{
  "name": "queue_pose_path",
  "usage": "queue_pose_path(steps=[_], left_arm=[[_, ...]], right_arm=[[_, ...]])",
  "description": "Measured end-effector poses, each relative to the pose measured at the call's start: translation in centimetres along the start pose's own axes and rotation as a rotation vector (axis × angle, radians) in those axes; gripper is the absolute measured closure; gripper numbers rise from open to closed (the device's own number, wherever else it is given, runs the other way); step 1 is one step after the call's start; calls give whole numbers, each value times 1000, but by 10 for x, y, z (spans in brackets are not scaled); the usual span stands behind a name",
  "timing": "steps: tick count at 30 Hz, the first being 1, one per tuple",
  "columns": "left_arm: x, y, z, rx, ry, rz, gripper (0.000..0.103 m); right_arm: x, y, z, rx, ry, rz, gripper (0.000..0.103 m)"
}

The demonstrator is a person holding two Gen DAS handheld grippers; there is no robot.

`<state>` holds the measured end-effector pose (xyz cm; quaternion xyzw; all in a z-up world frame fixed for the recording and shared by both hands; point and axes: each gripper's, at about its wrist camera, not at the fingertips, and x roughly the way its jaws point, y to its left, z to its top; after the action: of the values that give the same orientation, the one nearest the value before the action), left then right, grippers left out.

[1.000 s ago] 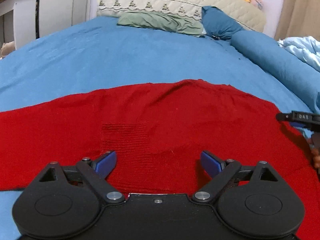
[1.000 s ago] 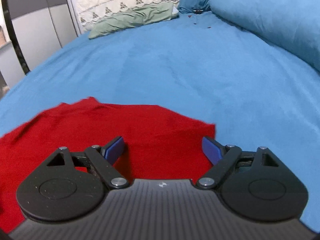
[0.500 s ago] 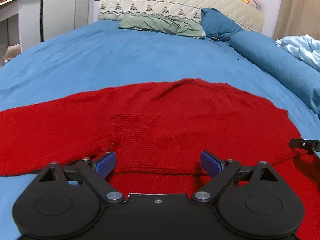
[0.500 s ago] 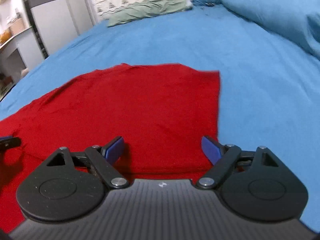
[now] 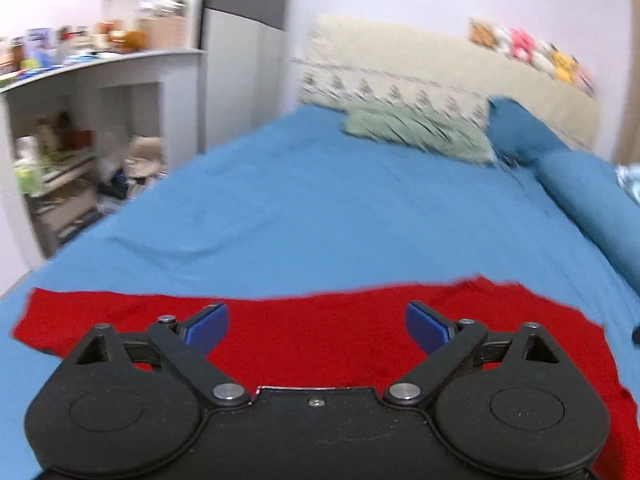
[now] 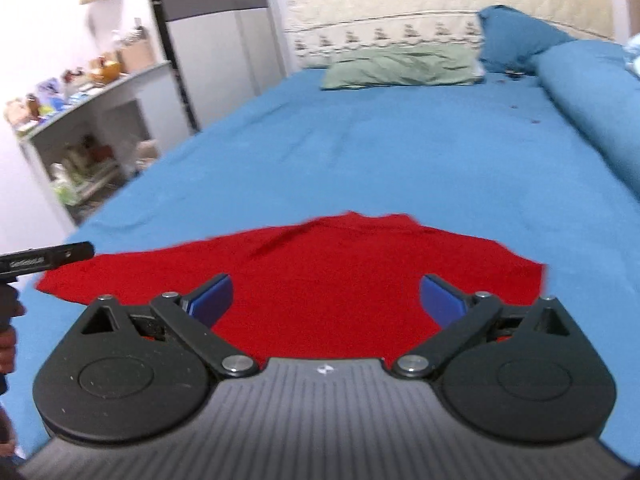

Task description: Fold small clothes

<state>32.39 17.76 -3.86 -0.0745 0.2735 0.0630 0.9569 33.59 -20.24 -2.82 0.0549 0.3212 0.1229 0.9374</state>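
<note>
A red knitted garment (image 5: 320, 336) lies spread flat on the blue bedsheet (image 5: 320, 216), across the near part of the bed. My left gripper (image 5: 317, 326) is open and empty, held above the garment's near edge. In the right wrist view the same garment (image 6: 320, 272) lies ahead, and my right gripper (image 6: 326, 298) is open and empty above it. Part of the left gripper (image 6: 44, 258) shows at that view's left edge.
A green pillow (image 5: 416, 132), a dark blue pillow (image 5: 520, 132) and a blue bolster (image 5: 592, 196) lie at the head and right side of the bed. A cream headboard (image 5: 440, 64) carries plush toys. White shelving (image 5: 80, 128) and a wardrobe stand left of the bed.
Both grippers have risen and pulled back from the garment, still open. The views now tilt up and show more of the room. The garment lies further ahead and looks smaller.
</note>
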Motion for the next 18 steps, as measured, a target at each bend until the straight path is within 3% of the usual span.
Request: queue_pose_path(steps=[5,11,14,18], left_arm=[[-8,74,6,-119,-9,88,2],[3,167,-16,-283,-4,182,2],[14,208,-36,-386,15,221,6],[38,241,-57,-504,67,172,23]], right_arm=[[27,57,-1,-36,38,48,0],[60,103,-19,-35,101,93,0],[74,119,-24,-40,124,99,0],[88,129,-32,-46,150,102,0]])
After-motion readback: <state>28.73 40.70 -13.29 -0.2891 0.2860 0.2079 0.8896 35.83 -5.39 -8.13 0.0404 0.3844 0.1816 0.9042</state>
